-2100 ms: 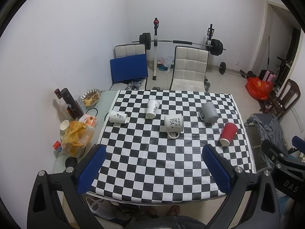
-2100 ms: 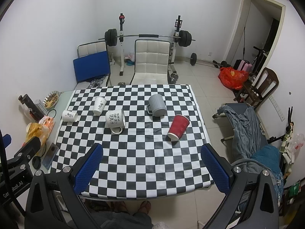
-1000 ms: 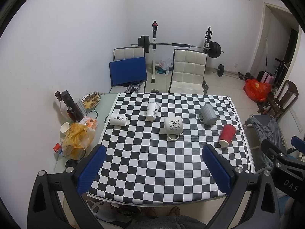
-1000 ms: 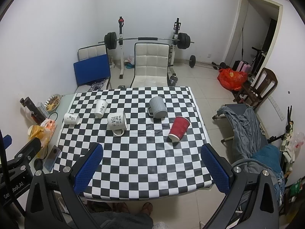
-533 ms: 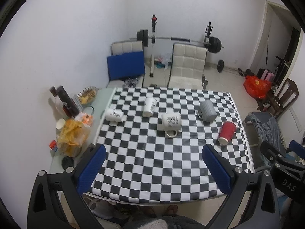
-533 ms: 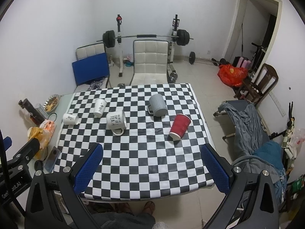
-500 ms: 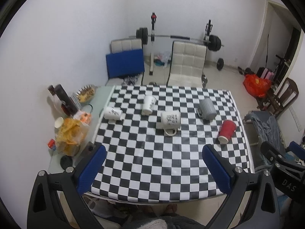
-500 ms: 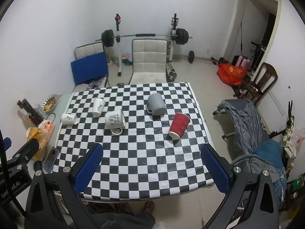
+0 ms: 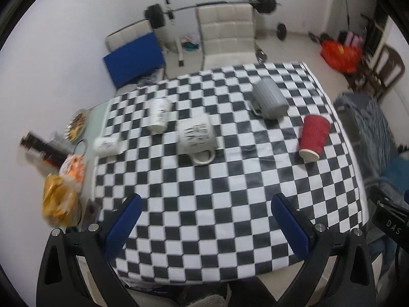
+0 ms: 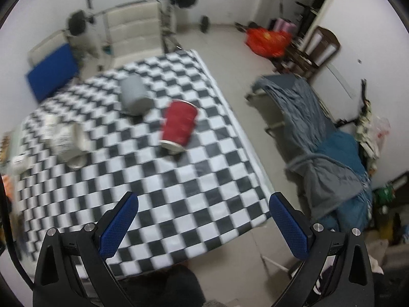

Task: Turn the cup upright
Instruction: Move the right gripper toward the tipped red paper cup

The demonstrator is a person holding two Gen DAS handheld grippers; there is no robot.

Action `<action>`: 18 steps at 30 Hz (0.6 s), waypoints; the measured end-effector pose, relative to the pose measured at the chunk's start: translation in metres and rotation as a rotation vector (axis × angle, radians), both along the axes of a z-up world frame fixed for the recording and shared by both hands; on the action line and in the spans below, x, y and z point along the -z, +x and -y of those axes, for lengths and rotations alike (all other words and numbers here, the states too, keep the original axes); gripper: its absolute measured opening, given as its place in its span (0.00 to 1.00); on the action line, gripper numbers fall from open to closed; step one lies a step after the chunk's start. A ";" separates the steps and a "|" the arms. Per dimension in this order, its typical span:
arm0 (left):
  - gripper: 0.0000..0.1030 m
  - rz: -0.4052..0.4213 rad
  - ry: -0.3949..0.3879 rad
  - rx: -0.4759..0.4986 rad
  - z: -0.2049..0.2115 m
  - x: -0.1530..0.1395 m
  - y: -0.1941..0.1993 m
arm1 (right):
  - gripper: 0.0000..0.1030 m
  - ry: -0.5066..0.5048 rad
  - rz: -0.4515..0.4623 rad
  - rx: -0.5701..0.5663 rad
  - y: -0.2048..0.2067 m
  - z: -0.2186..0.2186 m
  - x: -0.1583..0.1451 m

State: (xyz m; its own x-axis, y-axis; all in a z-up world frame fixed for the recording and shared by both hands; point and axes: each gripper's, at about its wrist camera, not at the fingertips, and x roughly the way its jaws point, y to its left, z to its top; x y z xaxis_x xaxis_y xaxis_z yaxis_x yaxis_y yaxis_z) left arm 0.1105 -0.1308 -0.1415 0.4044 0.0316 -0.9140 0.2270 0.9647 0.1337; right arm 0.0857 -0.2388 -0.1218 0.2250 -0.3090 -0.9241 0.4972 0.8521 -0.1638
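Note:
Several cups lie on their sides on a checkered tablecloth (image 9: 204, 204): a red paper cup (image 9: 313, 136) at the right, a grey mug (image 9: 269, 99), a white lettered mug (image 9: 198, 134) with its handle toward me, a tall white cup (image 9: 159, 113) and a small white cup (image 9: 107, 145). My left gripper (image 9: 205, 212) is open and empty above the table's near edge. My right gripper (image 10: 204, 217) is open and empty over the near right edge; the red cup (image 10: 179, 124) and grey mug (image 10: 134, 93) lie ahead of it.
Snack bags (image 9: 58, 199), a bottle (image 9: 43, 148) and a dish (image 9: 76, 125) crowd the table's left strip. White chairs (image 9: 227, 30) and a barbell rack stand behind the table. A cot with grey cloth (image 10: 306, 117) stands to the right.
Both grippers have dropped closer to the table and tilted. The right one has swung right, so the table sits left in its view. No cup has moved.

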 end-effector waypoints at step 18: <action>1.00 -0.147 0.142 0.193 0.168 0.141 0.103 | 1.00 0.122 -0.173 0.095 0.078 0.140 0.172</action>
